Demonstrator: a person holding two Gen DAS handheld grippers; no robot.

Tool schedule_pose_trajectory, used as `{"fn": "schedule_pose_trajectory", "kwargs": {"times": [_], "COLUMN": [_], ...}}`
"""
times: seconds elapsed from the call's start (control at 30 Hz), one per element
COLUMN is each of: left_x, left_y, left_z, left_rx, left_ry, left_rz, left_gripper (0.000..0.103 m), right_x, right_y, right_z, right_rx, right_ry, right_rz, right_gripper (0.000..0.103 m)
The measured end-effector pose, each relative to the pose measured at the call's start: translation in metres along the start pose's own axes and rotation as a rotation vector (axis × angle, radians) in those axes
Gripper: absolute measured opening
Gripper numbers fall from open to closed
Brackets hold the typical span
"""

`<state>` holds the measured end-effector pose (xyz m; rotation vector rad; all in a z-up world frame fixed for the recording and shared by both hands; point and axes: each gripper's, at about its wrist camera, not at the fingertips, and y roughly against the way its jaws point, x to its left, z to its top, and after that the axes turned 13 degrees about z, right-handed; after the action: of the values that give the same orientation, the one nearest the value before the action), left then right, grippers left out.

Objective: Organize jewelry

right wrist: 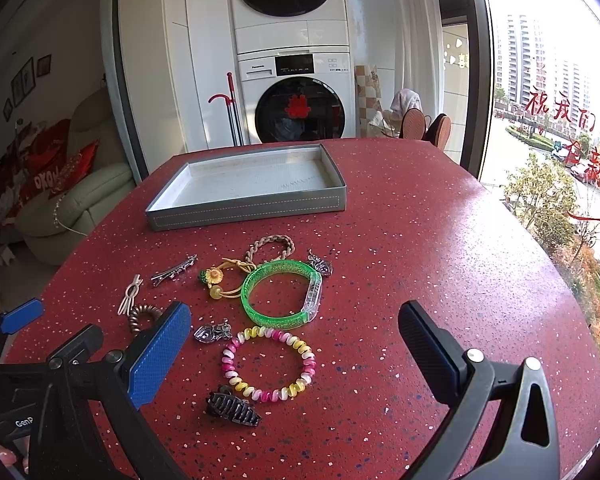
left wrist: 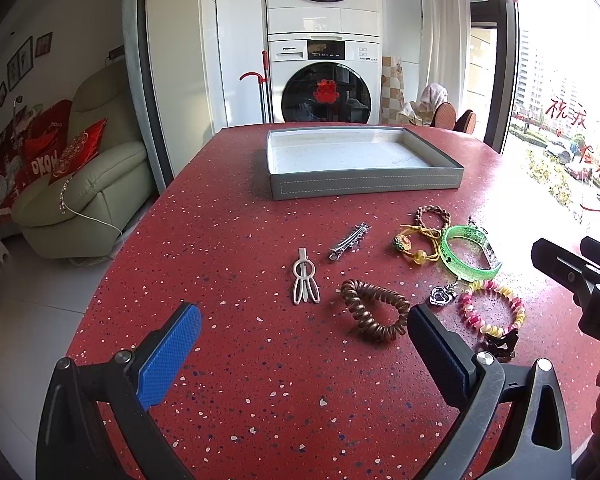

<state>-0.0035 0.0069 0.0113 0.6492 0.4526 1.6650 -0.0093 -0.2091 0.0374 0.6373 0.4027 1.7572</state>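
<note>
Both tongs, left tongs (left wrist: 304, 336) and right tongs (right wrist: 296, 340), are spread wide with nothing in them. All the jewelry sits loose on the red worktop (right wrist: 440, 240), short of the grey tray (right wrist: 244, 204), which has nothing in it. The pink-yellow coil bracelet (right wrist: 268, 362) looks light and springy, so I'd pinch across one side of the loop. The green bangle (right wrist: 280, 294) looks stiff and slick.
</note>
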Motion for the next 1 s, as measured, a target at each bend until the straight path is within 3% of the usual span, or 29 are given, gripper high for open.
{"fn": "schedule_pose_trajectory", "kwargs": {"times": [1.0], "left_x": [0.0013], "left_y": [-0.0027], "left_z": [-0.0037], "left_rx": [0.005], "left_ry": [0.008], "left_rz": [-0.003], "left_gripper": [0.103], "right_x": [0.0016], "right_y": [0.0001], "right_z": [-0.0011], "right_rx": [0.007], "right_ry": [0.0], "right_rz": [0.006], "right_gripper": [0.103]}}
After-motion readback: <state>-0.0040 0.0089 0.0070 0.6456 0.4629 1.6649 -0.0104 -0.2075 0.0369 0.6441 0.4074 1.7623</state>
